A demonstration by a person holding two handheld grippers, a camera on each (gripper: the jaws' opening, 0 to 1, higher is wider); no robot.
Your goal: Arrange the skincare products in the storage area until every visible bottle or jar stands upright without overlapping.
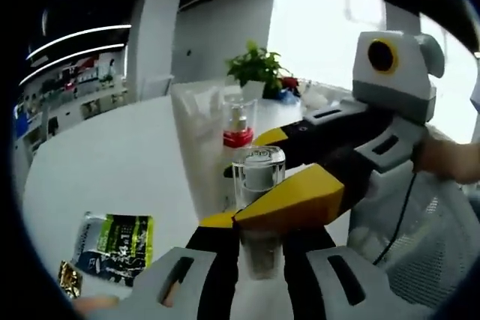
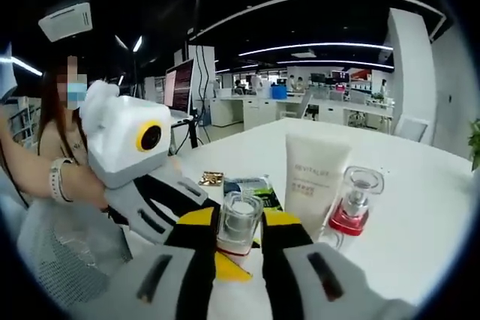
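Clear bottle: we see it (image 1: 257, 185) upright between the yellow-tipped jaws of both grippers, its clear cap at the top; in the right gripper view it (image 2: 238, 224) sits in the middle, low in the frame.
Left gripper: in its own view it (image 1: 251, 249) is clenched on the clear bottle low down; in the right gripper view it (image 2: 196, 221) comes in from the left.
Right gripper: in its own view it (image 2: 238, 249) is grasping the clear bottle; in the left gripper view it (image 1: 289, 204) reaches in from the right and presses the bottle's side.
White tube: it (image 2: 313, 185) stands upright on the white desk (image 2: 420, 207), behind the grippers.
Red-collared bottle: it (image 2: 354, 204) stands just beside the tube, under a clear cap.
Sachet: a green and black packet (image 1: 116, 246) lies flat on the desk.
Plant: a potted one (image 1: 257, 71) stands far back.
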